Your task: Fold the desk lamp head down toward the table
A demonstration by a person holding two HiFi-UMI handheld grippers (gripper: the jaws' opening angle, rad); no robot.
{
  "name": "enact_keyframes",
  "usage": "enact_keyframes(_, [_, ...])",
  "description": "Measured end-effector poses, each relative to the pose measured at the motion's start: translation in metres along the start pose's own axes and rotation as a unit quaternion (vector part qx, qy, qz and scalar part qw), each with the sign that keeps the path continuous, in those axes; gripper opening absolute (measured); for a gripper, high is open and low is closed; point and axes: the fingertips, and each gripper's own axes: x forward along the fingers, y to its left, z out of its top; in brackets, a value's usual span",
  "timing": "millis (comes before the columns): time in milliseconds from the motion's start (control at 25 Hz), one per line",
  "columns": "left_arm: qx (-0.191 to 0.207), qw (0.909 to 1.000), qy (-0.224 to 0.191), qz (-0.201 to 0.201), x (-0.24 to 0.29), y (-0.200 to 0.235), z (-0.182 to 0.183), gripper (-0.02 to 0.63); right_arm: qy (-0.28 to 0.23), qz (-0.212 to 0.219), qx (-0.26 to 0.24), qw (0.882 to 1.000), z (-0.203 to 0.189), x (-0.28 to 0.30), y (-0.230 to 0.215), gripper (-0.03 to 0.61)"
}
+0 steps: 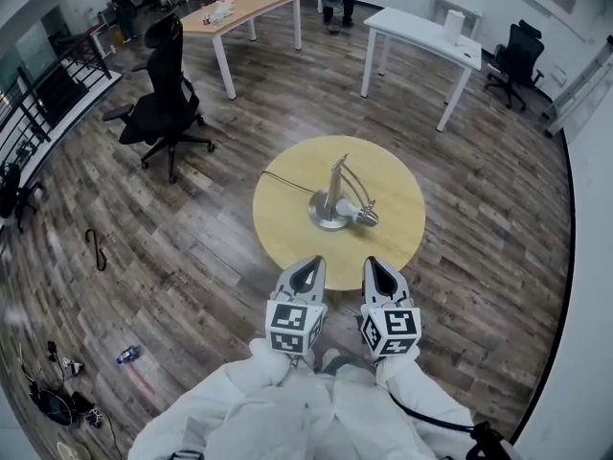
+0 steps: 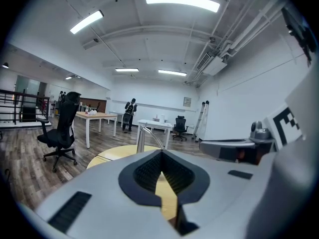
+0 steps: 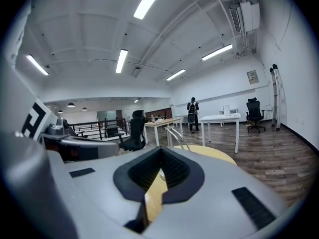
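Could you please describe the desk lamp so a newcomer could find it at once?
Find the round yellow table in the middle of the wooden floor. The desk lamp stands at its centre: the only thing on it, silver, with a round base.

Black office chair [image 1: 161,111], wooden desk [image 1: 239,10], white desk [image 1: 421,33]
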Motion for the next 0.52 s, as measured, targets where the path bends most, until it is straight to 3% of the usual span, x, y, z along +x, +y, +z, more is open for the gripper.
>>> enact_keyframes(520, [0.000,0.9998,-0.003,-0.020,0.013,-0.018,0.002,0.002,-0.002,-0.003,-0.005,1.000,0.002,0.002,-0.014,0.009])
